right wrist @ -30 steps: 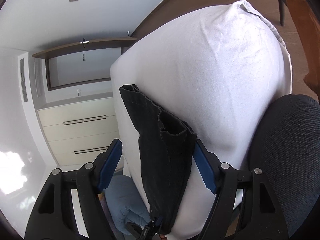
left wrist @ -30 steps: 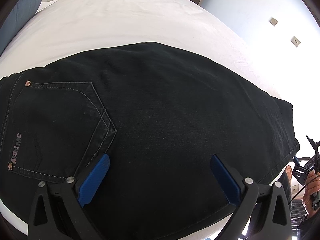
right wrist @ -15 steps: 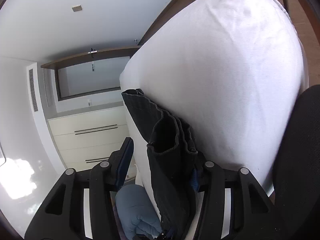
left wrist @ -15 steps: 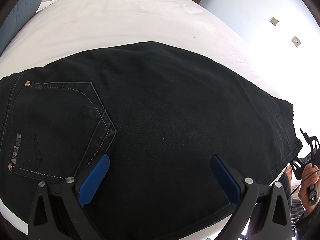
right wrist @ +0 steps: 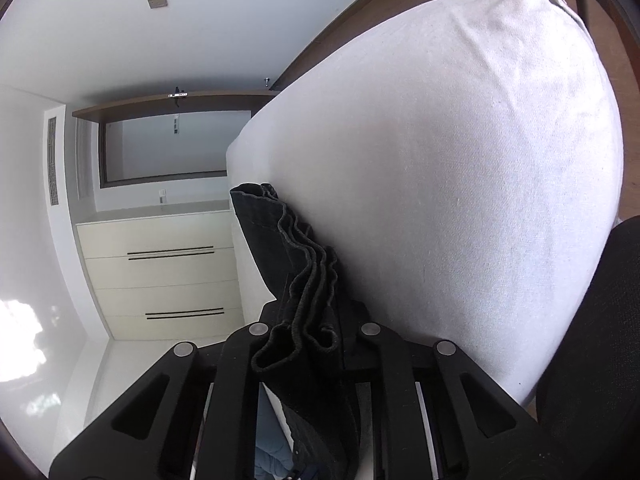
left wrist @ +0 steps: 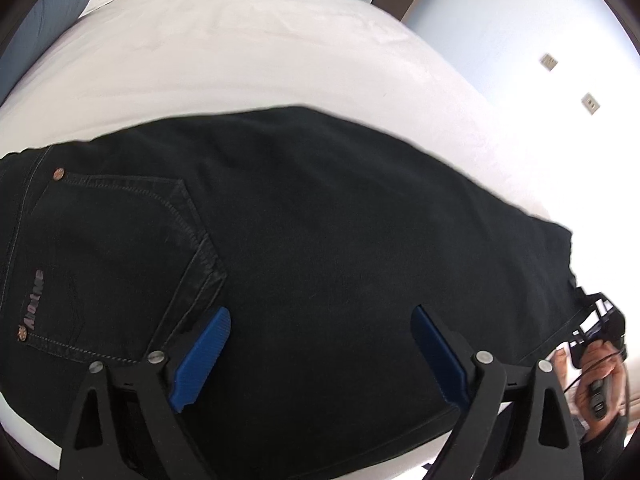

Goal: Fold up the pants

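The black denim pants [left wrist: 340,248] lie spread flat across the white-sheeted bed [left wrist: 240,52], seat side up, directly ahead of and below the left gripper [left wrist: 320,352]. That gripper's two black arms with ribbed blue pads [left wrist: 202,364] stand wide apart above the cloth, with nothing between them; whether the pads touch the denim cannot be told. Just ahead of its left finger sits the stitched back pocket [left wrist: 120,256], with copper rivets at its corners and a small grey brand label [left wrist: 35,300] on the waistband beyond it. The leg ends run off to this gripper's right, toward the bed's edge.

There, at the far right of the left wrist view, the right gripper [left wrist: 600,320] appears small and dark at the hem, with the person's right hand [left wrist: 602,376] wrapped round its handle.

In its own camera, the right gripper [right wrist: 308,332] is closed tight on the stacked hem layers [right wrist: 304,280] of the pants, the wavy seamed edges bunched between its black fingers, whose pads are hidden by the cloth. The gripped denim rises ahead of it along the side of the bed [right wrist: 460,180], which fills the space to its right. To its left stand a cream chest of drawers [right wrist: 164,272] with dark bar handles and a wood-framed recess [right wrist: 172,140] above. A black mesh chair back [right wrist: 600,340] sits at its far right.
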`<state>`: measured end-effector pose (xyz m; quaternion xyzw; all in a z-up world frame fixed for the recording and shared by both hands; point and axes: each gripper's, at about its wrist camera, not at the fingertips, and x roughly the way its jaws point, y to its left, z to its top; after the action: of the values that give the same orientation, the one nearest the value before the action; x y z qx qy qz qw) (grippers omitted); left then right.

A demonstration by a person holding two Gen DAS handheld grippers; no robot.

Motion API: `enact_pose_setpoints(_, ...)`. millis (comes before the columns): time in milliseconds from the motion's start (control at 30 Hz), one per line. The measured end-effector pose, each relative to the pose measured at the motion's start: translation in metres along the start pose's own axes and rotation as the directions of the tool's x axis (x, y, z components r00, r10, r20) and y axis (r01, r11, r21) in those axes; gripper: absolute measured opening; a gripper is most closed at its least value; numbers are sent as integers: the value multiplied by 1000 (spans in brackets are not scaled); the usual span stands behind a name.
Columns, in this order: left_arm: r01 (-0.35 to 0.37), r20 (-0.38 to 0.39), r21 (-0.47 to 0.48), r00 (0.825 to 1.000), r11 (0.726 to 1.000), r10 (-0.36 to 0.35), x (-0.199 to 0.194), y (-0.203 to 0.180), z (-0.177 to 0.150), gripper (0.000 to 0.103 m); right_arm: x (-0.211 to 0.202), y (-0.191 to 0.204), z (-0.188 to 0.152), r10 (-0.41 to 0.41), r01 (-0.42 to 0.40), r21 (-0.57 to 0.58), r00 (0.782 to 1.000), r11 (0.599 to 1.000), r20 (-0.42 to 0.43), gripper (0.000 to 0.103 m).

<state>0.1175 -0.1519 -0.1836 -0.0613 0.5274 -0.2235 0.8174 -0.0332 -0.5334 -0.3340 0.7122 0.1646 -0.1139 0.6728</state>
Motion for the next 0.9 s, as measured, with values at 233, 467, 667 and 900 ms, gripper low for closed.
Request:
enact_pose_setpoints(233, 48, -27, 35, 999, 998, -47, 23, -27, 11, 92, 1, 20, 4, -76, 78, -69, 997, 995, 27, 11)
enact_pose_setpoints(467, 93, -40, 0, 995, 996, -93, 36, -15, 8, 92, 5, 44, 6, -138, 144, -132, 989, 981, 57, 11)
enact_pose_setpoints(667, 154, -22, -43, 988, 987, -155, 34, -1, 8, 92, 8, 115, -24, -218, 243, -370, 970, 897, 108, 11)
enact_pose_setpoints(900, 214, 3, -160, 976, 964, -217, 26, 10, 14, 93, 97, 197, -196, -432, 266, -937, 889, 225, 149, 11)
